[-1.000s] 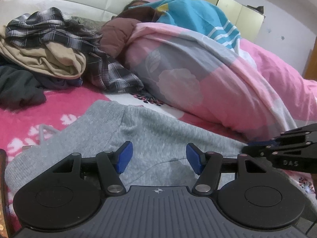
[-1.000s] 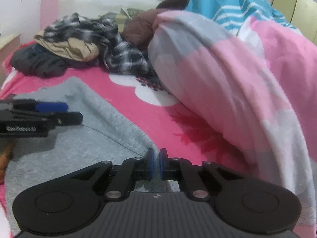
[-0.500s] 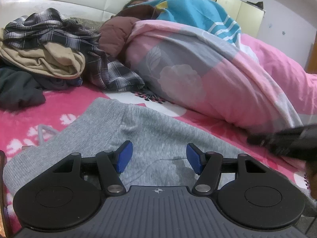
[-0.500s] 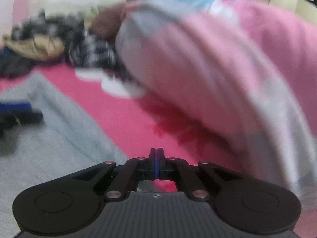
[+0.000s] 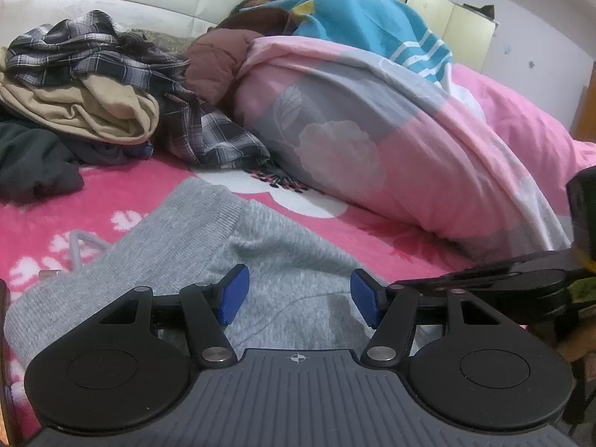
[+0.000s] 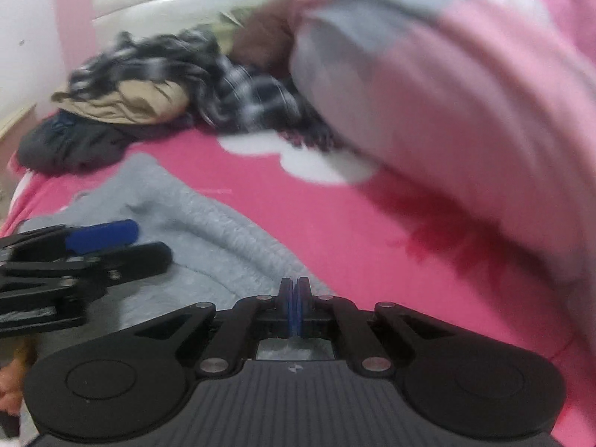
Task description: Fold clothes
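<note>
Now the grey garment lies rumpled on the pink bed; left gripper fingers gape wide above it, right gripper fingers are pressed together, their hold unclear.

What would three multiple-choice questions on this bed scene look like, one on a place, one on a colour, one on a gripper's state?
1. Where does the beige garment lie?
A. On the clothes pile by the headboard
B. On the grey sweater
C. Between the left gripper's pads

2. What colour are the gripper pads?
A. Red
B. Blue
C. White

3. How does the left gripper stand?
A. Shut on the sweater
B. Open over the sweater
C. Shut on the quilt

Answers: 1 A, it sits under the plaid shirt at the headboard. 2 B, both pads show blue. 3 B, its pads stand apart above the grey sweater.
</note>
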